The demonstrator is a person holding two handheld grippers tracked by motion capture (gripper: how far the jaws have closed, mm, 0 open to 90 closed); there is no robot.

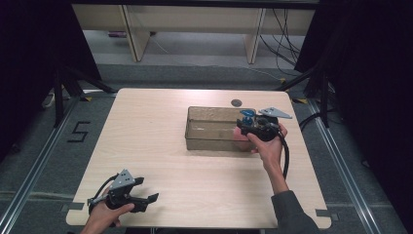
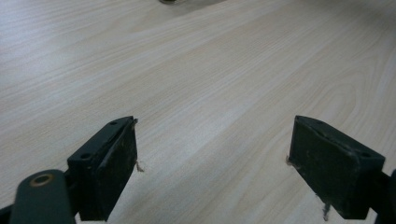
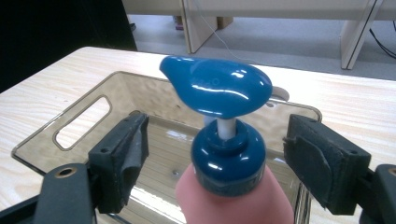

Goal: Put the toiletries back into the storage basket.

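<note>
Left gripper was held low over the table near its front left corner, jaws wide apart, nothing between | right gripper was held at the clear bin, jaws spread either side of a pink pump bottle, touching neither side | bottle was seen at the bin's right end, blue pump head uppermost

We are looking down on a pale wood-grain counter standing on grey carpet. Metal rails are running along the floor on both sides, and a black "5" is marking the carpet at the left. Black curtains are hanging on either side. Beyond, light wooden furniture legs are standing, with cables trailing down at the right.
</note>
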